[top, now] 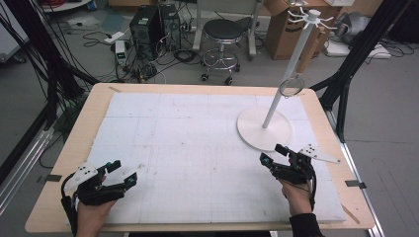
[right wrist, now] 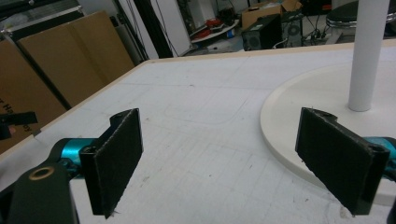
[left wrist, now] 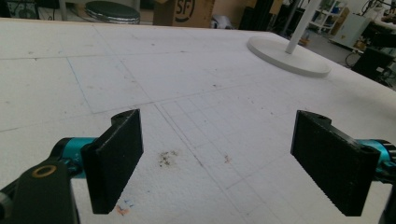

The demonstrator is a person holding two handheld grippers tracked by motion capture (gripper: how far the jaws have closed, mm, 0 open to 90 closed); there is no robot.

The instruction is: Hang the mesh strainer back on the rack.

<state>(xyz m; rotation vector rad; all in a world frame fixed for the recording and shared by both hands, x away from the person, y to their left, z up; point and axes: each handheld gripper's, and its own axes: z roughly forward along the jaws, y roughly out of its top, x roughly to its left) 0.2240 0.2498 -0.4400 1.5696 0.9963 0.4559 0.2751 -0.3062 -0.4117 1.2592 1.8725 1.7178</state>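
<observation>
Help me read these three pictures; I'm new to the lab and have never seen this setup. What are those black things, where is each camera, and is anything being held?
There is no robot arm here: a person holds a hand-operated tool in each hand. The high view looks down on the table from above the person's side; the left gripper is at the lower left, the right gripper at the lower right. The other two pictures come from cameras riding on those tools, looking out between their two black jaws. On the white mat stands a white stand with a round base, an upright pole and hooks on top; a ring hangs on it. Both pairs of jaws are spread wide with nothing between them.
</observation>
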